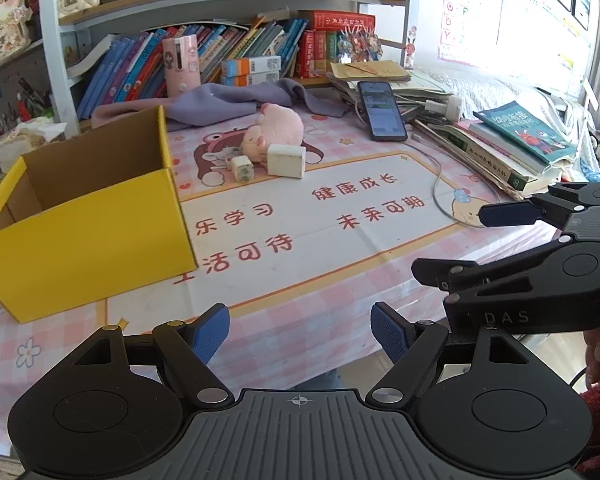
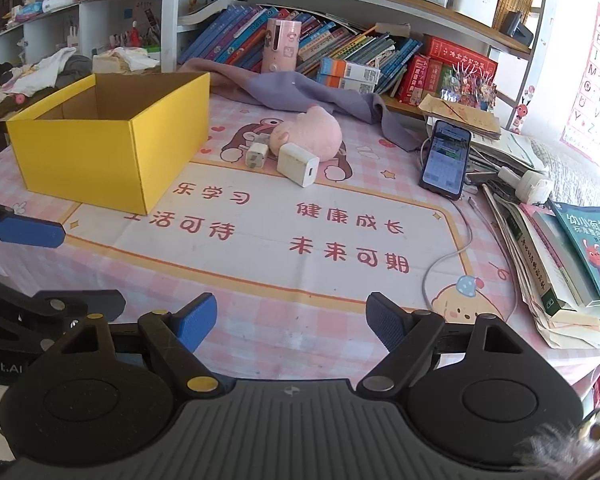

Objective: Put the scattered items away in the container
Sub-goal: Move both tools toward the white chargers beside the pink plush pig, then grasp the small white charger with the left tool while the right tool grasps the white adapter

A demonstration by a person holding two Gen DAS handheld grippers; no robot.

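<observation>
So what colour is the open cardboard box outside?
Yellow outside, plain brown inside: open cardboard box, clearest in the right wrist view.

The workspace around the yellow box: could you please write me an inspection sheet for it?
Surface: pink checked tablecloth with printed characters.
Job's things: yellow box, open, nothing seen inside; pink plush toy; large white charger and small white charger in front of it.
Clutter: purple cloth, phone with lit screen, book stack on the right.
Grippers: left claw and right claw both open, holding nothing, over the near table edge.
Cables: white cable loops right of the print.
Surroundings: bookshelf behind the table.
</observation>
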